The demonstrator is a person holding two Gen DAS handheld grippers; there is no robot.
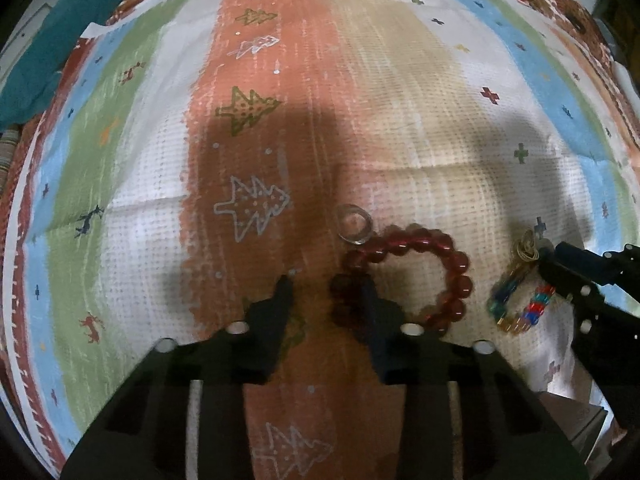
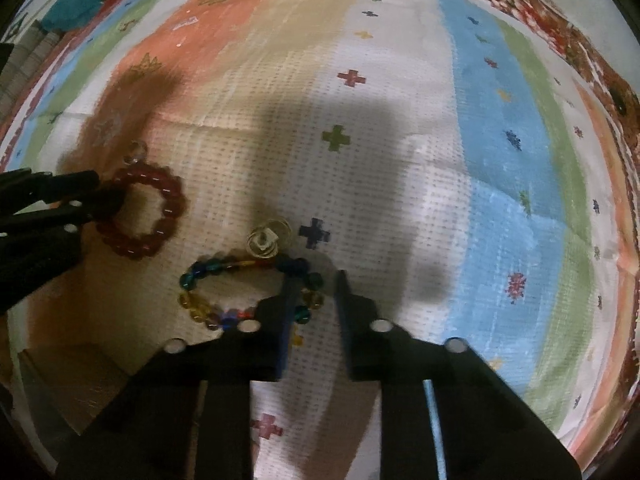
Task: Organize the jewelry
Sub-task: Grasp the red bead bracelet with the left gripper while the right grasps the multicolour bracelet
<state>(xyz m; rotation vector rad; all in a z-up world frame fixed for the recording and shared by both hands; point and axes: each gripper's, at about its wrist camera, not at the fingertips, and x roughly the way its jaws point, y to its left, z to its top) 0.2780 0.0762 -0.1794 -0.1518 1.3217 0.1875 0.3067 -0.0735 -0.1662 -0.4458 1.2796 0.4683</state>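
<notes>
Wide striped cloth (image 1: 400, 128) lies bare beyond my tongs. My left tongs (image 1: 326, 286) stand narrowed around the near-left beads of the dark red bracelet (image 1: 448, 264). My right tongs (image 2: 316, 280) stand narrowed around the multicoloured bracelet (image 2: 208, 304)'s right side; whether either pinches, I cannot tell.
</notes>
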